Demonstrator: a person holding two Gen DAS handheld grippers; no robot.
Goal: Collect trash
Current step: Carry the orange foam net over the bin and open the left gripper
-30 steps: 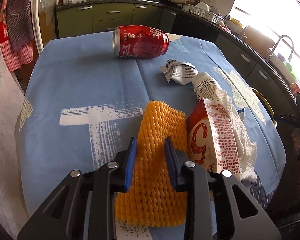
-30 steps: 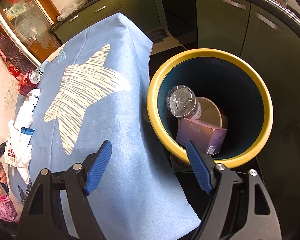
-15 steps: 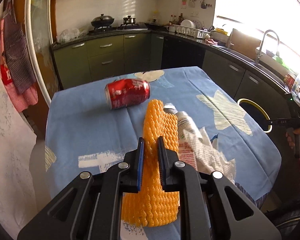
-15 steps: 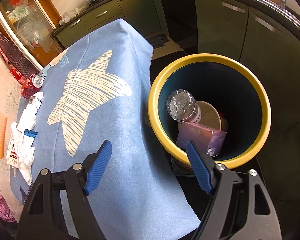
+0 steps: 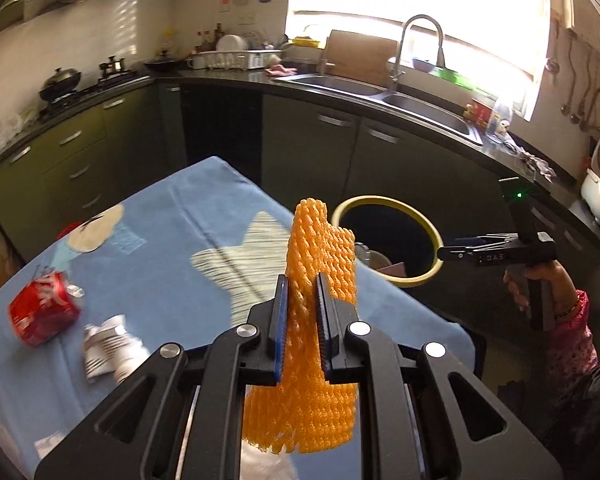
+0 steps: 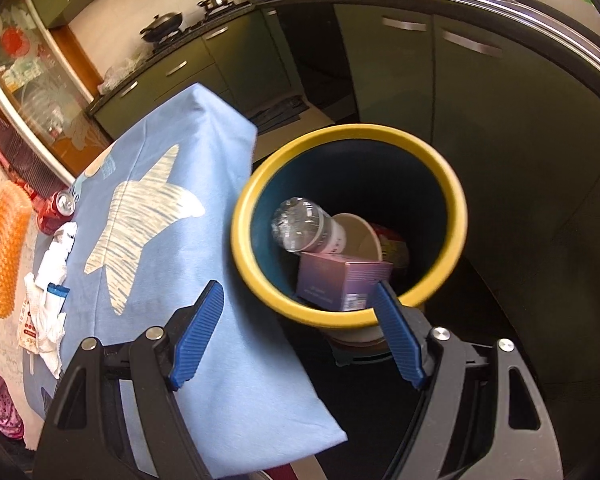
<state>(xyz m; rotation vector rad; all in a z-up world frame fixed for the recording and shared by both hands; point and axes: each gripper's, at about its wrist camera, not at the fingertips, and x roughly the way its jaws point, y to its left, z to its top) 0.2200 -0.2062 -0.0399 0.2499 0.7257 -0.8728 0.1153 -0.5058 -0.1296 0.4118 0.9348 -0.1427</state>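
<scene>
My left gripper (image 5: 302, 282) is shut on an orange foam net (image 5: 320, 256) and holds it up above the blue tablecloth (image 5: 172, 248); the net also shows at the left edge of the right wrist view (image 6: 8, 248). The yellow-rimmed bin (image 6: 456, 208) stands beside the table's far edge (image 5: 428, 228) and holds a plastic bottle (image 6: 304, 228), a paper cup (image 6: 360, 236) and a purple box (image 6: 340, 280). My right gripper (image 6: 296, 300) is open and empty, near the bin's rim. A red can (image 5: 42, 312) and a crumpled wrapper (image 5: 108, 348) lie on the table.
A carton and white paper towel (image 6: 44, 320) lie at the table's left in the right wrist view. Green cabinets (image 5: 320, 148), a sink (image 5: 412, 100) and a stove (image 5: 80, 88) line the walls. The person's hand holds the right gripper (image 5: 532, 276).
My left gripper has lifted the orange net off the table and swung it right toward the bin. The right gripper has moved slightly, staying open by the bin.
</scene>
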